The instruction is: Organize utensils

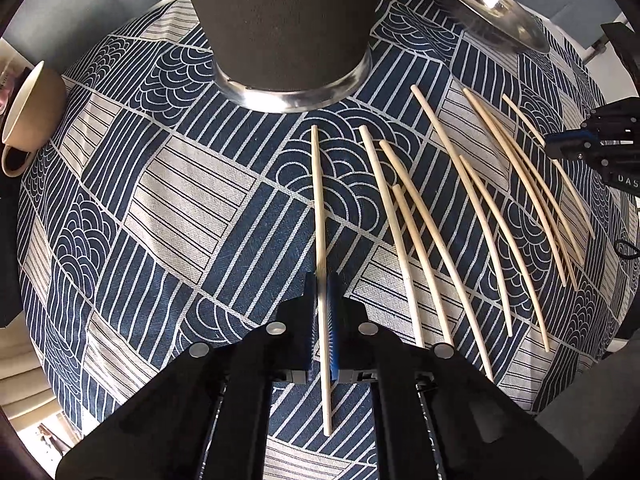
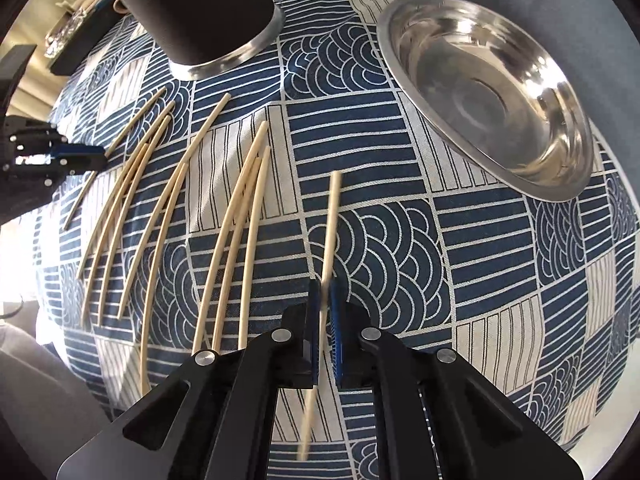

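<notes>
Each gripper is clamped on one chopstick: the left gripper [image 1: 323,288] on its chopstick [image 1: 320,200], the right gripper [image 2: 325,294] on a slightly blurred one [image 2: 330,232], seemingly lifted. Next, probably, carry both to the dark holder [image 1: 280,28]; the loose chopsticks [image 1: 460,216] wait on the table [image 1: 160,200]

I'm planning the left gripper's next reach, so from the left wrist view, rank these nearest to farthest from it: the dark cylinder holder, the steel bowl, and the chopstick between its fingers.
1. The chopstick, clamped in the left gripper, running straight ahead.
2. The dark cylinder holder, straight ahead, beyond the chopstick's far tip.
3. The steel bowl, farthest, ahead and to the right.
</notes>
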